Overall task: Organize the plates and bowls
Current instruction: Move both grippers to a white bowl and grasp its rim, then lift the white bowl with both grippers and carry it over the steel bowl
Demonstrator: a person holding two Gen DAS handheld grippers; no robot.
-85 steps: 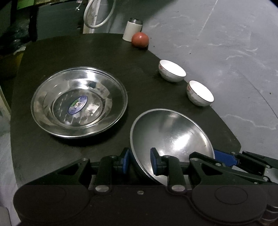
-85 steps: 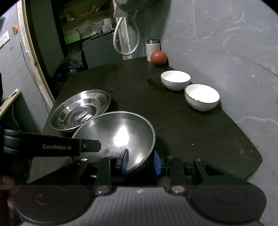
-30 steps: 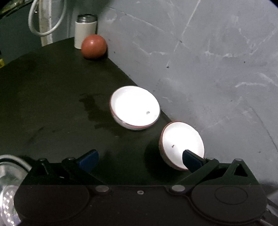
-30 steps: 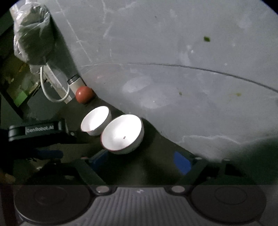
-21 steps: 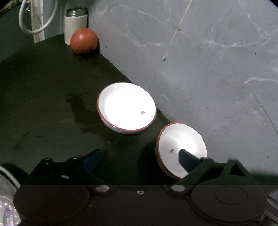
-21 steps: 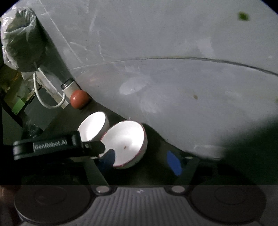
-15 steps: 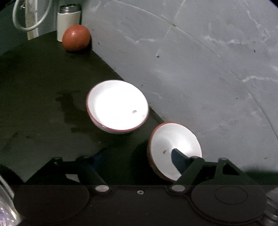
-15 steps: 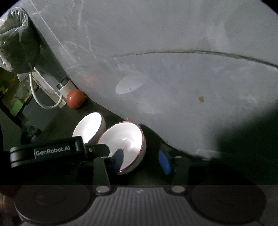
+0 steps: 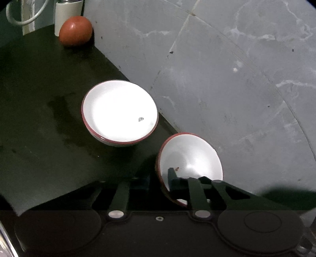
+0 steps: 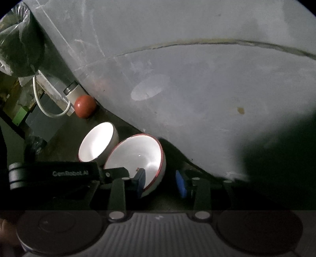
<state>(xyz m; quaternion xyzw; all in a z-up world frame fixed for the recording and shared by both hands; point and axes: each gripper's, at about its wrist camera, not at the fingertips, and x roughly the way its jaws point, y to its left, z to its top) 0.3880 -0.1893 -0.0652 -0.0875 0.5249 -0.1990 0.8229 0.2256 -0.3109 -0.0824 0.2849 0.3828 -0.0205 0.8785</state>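
Observation:
Two white bowls with red rims are on the dark table near its right edge. The near bowl (image 9: 189,158) is tilted up on its side. My left gripper (image 9: 158,181) straddles its near rim, one finger inside and one outside, nearly shut on it. My right gripper (image 10: 161,182) straddles the same bowl (image 10: 138,156), left pad inside, right pad still apart from the outer wall. The far bowl (image 9: 118,110) sits upright and untouched; it also shows in the right wrist view (image 10: 96,144).
A red ball (image 9: 76,30) and a white canister (image 9: 66,13) stand at the table's far end. The table edge (image 9: 128,75) runs diagonally just right of the bowls, with grey floor beyond. A steel dish rim shows at the lower left (image 9: 5,243).
Both grippers left the steel bowl and moved to the white bowls. Over the last second both have narrowed around the near bowl, which has tipped up further.

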